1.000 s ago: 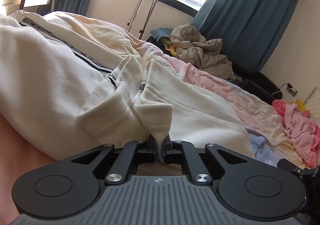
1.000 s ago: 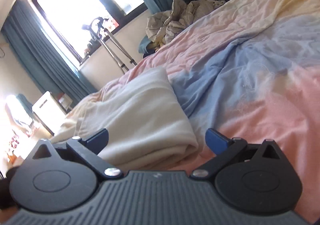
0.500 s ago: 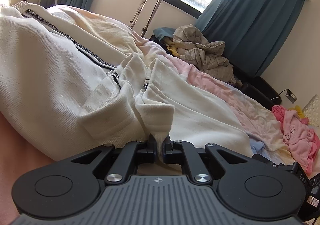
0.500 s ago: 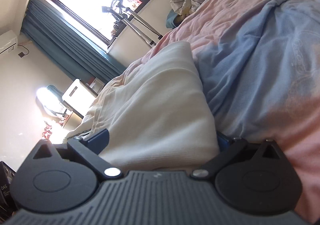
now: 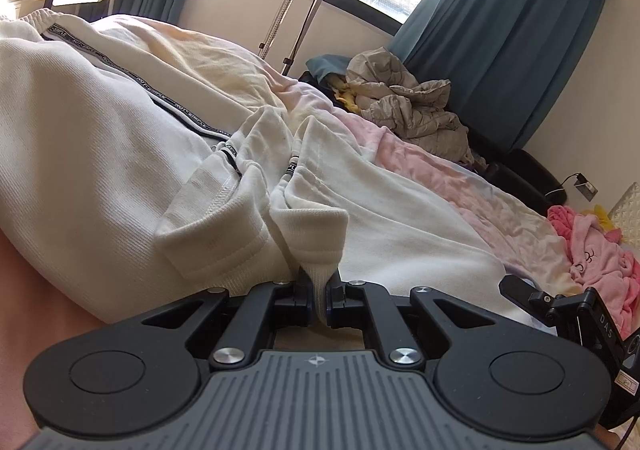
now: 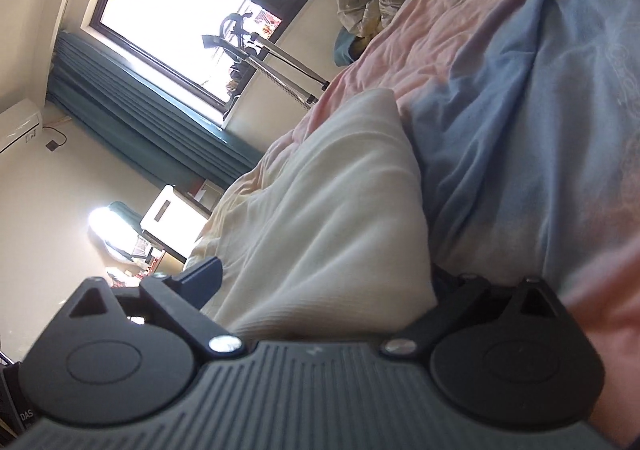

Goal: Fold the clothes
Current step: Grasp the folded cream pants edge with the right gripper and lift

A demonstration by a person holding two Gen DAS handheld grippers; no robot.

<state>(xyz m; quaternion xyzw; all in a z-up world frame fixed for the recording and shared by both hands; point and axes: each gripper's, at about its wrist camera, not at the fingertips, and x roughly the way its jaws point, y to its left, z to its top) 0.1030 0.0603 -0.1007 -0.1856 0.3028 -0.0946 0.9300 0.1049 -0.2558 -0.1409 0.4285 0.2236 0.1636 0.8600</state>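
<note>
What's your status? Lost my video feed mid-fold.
Left gripper shut on ribbed cuff of cream garment. Right gripper open, jaws straddling the garment's folded corner, not clamped. Garment lies on pastel bedsheet. Nothing in the way.

The trousers [image 5: 100,138] were cream-white with a ribbed weave and a black side tape lettered in white. The bedsheet [image 6: 520,90] ran in soft patches of pink, pale blue and cream. The curtains [image 5: 500,42] were teal. A crumpled quilted jacket [image 5: 408,106] was beige-grey, and the garment [image 5: 592,250] at the far right was pink.
</note>
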